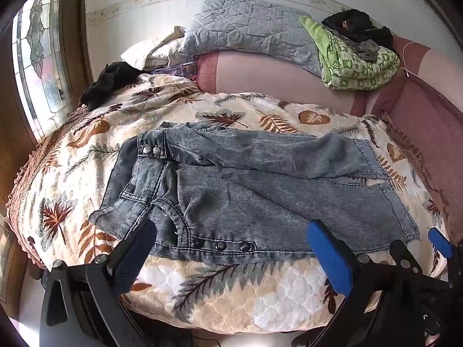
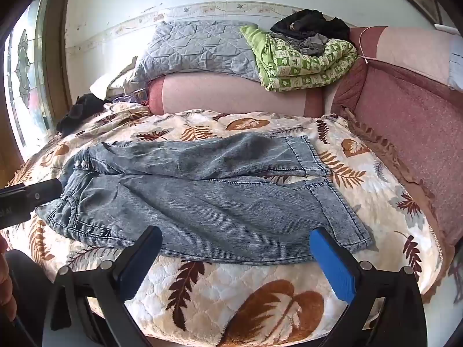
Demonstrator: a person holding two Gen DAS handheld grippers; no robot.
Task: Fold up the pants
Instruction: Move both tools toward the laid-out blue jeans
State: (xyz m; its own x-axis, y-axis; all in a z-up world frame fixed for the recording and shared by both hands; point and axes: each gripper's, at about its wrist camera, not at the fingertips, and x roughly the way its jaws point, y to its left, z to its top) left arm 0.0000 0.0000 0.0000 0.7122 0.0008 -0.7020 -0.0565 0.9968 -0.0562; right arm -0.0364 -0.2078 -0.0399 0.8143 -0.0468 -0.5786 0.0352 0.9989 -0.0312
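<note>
Grey-blue acid-wash jeans (image 1: 254,185) lie spread on a leaf-patterned quilt (image 1: 231,295), waist to the left, both legs running right. They also show in the right wrist view (image 2: 202,199). My left gripper (image 1: 231,231) is open and empty, hovering at the near edge of the jeans by the waist and snap buttons. My right gripper (image 2: 237,237) is open and empty, above the near leg's lower edge. The right gripper's blue fingertip (image 1: 439,240) shows at the right of the left view. The left gripper's black body (image 2: 26,199) shows at the left of the right view.
A pink bolster (image 2: 231,95) lies behind the quilt, with a grey quilted pillow (image 2: 196,49), a green blanket (image 2: 303,63) and dark clothes (image 2: 309,26) on it. A black garment (image 1: 107,84) lies at the far left. A pink headboard (image 2: 405,133) runs along the right.
</note>
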